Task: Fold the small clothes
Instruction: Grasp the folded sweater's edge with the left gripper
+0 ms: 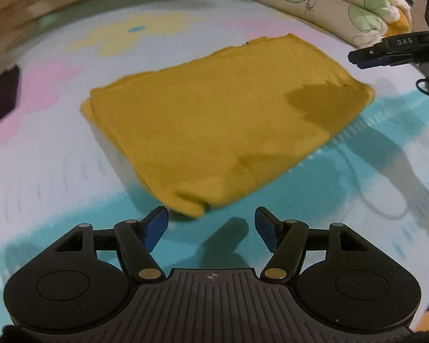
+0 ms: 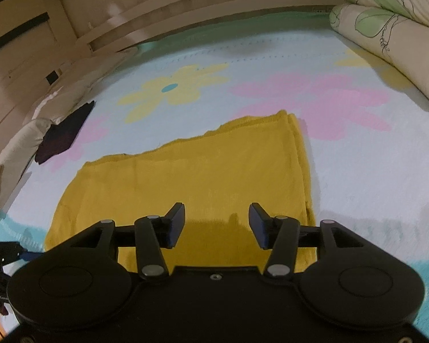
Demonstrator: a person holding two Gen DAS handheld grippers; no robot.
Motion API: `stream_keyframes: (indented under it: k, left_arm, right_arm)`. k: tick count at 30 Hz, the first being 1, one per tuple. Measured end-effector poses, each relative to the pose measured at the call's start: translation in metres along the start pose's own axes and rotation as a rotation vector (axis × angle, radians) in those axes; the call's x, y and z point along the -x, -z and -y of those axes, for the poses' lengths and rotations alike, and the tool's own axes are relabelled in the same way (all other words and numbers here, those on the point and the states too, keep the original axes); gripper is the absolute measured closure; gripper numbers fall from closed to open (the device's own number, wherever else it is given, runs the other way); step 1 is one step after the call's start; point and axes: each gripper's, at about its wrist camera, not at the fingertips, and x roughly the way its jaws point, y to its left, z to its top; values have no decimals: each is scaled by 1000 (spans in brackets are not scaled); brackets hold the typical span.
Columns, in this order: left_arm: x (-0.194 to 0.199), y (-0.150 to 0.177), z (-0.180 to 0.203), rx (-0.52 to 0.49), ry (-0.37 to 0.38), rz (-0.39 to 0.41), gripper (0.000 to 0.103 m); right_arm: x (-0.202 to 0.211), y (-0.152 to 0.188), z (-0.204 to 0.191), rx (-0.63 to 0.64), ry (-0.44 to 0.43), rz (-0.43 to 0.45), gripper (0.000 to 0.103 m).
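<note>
Yellow cloth (image 1: 214, 120) lying folded, soft, floppy; grabbing best at 6 o'clock corner. Left gripper (image 1: 211, 225), right gripper (image 2: 216, 225) both hanging released, holding nothing.

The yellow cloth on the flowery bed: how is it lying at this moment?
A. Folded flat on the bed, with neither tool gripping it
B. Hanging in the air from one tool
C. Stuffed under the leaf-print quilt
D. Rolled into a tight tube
A: the yellow cloth lies flat with layered folded edges on the bed sheet, and both the left tool and right tool stand open and empty.
</note>
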Motion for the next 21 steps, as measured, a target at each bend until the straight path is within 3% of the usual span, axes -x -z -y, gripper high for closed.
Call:
stream_keyframes:
  k: [4, 6, 12, 18, 21]
  left_arm:
    - [9, 1, 5, -140, 54, 113, 38]
    - [10, 0, 9, -206, 81, 132, 38]
    - [-1, -2, 7, -218, 113, 72, 38]
    - [20, 4, -15, -151, 276, 152, 38]
    - [21, 4, -18, -148, 234, 151, 38]
  right_arm:
    - [-6, 5, -2, 3, -3, -21, 41]
    - [-8, 7, -3, -6, -13, -25, 41]
    - [-7, 6, -3, -16, -26, -22, 41]
    - [-5, 6, -3, -23, -30, -19, 41]
    - [-6, 5, -2, -28, -32, -19, 41]
